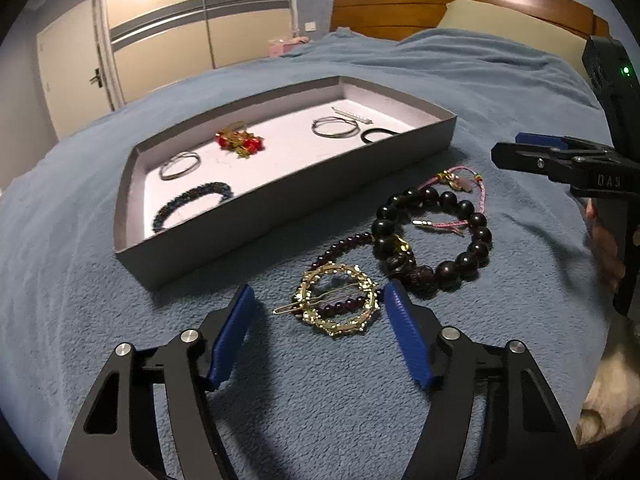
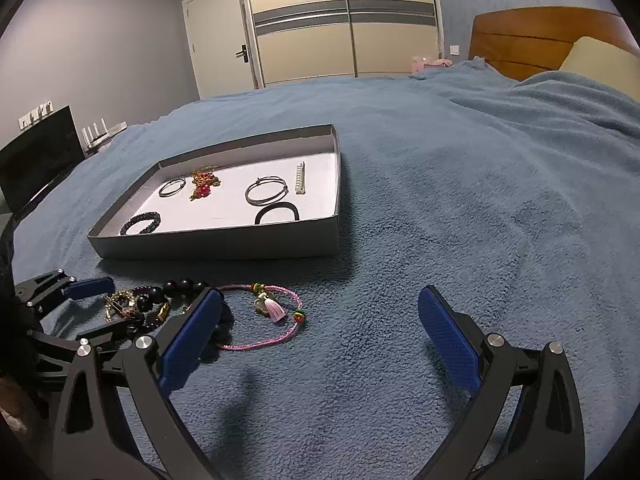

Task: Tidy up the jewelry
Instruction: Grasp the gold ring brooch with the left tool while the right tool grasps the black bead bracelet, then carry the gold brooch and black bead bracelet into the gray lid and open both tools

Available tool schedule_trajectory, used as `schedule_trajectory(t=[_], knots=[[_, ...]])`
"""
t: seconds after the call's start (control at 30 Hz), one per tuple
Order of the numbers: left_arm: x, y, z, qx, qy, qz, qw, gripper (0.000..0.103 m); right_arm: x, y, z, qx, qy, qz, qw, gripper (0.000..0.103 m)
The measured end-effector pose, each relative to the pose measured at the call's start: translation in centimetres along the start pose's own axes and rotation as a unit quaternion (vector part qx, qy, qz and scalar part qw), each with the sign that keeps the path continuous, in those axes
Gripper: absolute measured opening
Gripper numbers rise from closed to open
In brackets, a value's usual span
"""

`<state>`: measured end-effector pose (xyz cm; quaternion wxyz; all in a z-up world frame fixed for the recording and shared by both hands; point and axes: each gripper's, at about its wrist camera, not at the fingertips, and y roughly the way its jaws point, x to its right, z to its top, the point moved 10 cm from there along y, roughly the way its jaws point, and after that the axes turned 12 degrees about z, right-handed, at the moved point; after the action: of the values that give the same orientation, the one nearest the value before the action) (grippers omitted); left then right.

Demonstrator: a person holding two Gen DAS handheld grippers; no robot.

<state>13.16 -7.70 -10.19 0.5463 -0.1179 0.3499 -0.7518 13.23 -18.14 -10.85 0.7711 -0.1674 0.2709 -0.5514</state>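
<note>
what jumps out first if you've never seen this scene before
The grey tray on the blue blanket draws the eye first, with a red and gold ornament, rings and bracelets spread on its pale floor. In front of it lies a loose tangle of jewelry: a gold hair clip, a dark bead bracelet and a pink cord bracelet. The left gripper stands open around the gold clip.

Both wrist views low over blue bedspread (image 1: 120, 320), angled down, sharing grey tray (image 2: 216, 246) ahead.
</note>
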Motion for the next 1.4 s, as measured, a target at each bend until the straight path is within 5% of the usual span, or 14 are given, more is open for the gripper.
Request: schedule_trajectory(t=[0.13,0.7,1.07,1.4], knots=[[0.4,-0.1,-0.1,-0.002,0.004,-0.016,0.9999,0.050,0.0,-0.1,0.0,0.000,0.000,0.003,1.000,0.097],[-2.9,-2.2,0.1,0.021,-0.042,0.002,0.9989,0.050,-5.3,0.6,-1.4,-0.034,-0.058,0.072,0.995,0.097],[-3.5,-2.6,0.1,0.027,-0.047,0.000,0.9986,0.050,-6.7,2.8,-2.8,-0.067,-0.061,0.068,0.994,0.029],[-3.4,-2.4,-0.2,0.023,-0.049,-0.008,0.9985,0.050,-6.4,5.1,-3.2,-0.097,-0.061,0.060,0.992,0.023]])
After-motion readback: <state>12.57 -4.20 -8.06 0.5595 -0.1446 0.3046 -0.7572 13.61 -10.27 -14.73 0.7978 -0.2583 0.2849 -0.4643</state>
